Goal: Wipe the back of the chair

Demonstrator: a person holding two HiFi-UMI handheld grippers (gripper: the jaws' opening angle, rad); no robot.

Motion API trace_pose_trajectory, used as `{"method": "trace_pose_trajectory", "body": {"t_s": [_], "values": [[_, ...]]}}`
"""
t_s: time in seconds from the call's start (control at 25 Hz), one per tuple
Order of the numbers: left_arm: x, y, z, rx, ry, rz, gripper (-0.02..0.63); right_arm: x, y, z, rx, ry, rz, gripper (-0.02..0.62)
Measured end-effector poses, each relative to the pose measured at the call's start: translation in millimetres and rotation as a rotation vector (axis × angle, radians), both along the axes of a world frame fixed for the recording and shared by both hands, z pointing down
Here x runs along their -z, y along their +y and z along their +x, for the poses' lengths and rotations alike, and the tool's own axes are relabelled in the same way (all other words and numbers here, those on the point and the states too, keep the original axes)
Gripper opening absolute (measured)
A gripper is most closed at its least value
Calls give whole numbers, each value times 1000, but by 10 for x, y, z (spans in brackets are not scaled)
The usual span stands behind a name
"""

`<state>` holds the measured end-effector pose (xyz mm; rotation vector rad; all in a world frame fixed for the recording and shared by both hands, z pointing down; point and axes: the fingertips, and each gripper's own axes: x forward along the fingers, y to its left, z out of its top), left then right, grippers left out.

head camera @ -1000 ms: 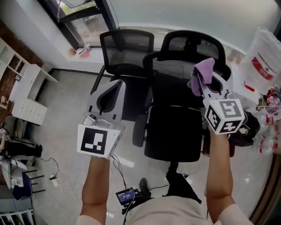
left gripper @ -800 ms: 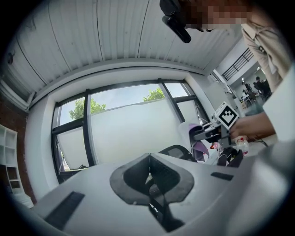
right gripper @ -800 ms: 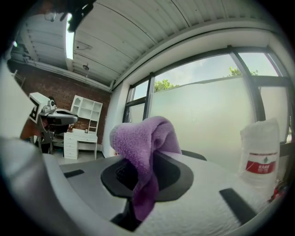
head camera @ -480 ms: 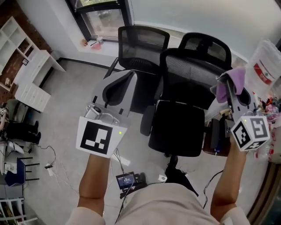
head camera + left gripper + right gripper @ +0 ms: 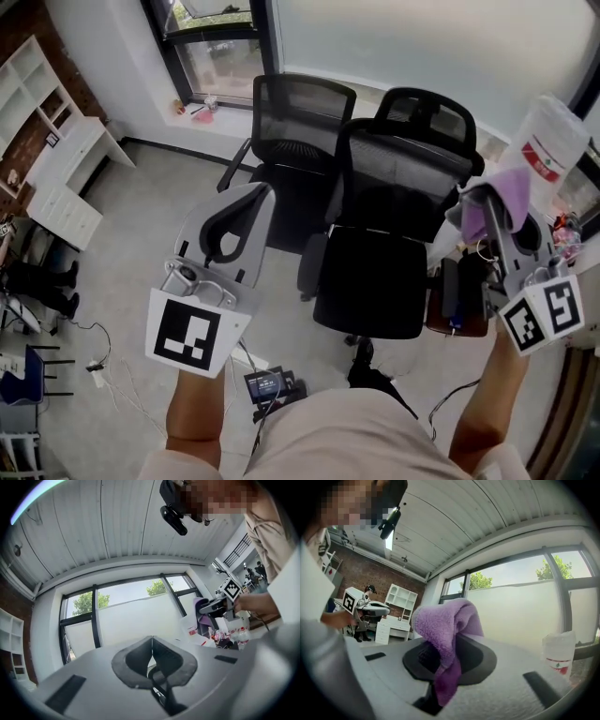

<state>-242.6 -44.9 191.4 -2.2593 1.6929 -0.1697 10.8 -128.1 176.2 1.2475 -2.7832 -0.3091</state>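
Two black mesh office chairs stand below me in the head view; the nearer chair (image 5: pixel 389 244) has a headrest and its back (image 5: pixel 403 164) faces the window wall. My right gripper (image 5: pixel 489 208) is held to the right of that chair, beside its back, shut on a purple cloth (image 5: pixel 499 199). In the right gripper view the purple cloth (image 5: pixel 443 634) bulges out of the closed jaws and points up at the ceiling. My left gripper (image 5: pixel 253 192) hangs left of the chairs, shut with nothing in it; its fingertips (image 5: pixel 151 645) meet.
A second black chair (image 5: pixel 295 131) stands behind the first, near the window. White shelving (image 5: pixel 56 178) lines the left wall. A white plastic bag (image 5: pixel 548 155) and clutter sit at the right. Cables and a small device (image 5: pixel 270 384) lie on the floor by my feet.
My right gripper with the cloth has drawn away from the chair back, to the right and toward me. My left gripper has shifted slightly left and down.
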Motion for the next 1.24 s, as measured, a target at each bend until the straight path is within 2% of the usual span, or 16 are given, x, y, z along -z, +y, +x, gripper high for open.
{"method": "trace_pose_trajectory", "body": {"t_s": [0.28,0.48,0.88,1.24], "values": [[-31,473,4,-3,39,-7,6,102,530,7,37,20,17,48],[-88,617,5,-9,32,-20,6,34,771,114,26,43,1,46],[-79,606,138,-36,28,-14,6,-8,819,317,-19,40,-6,46],[-89,478,117,-40,27,-13,6,-50,705,302,-28,41,-15,46]]}}
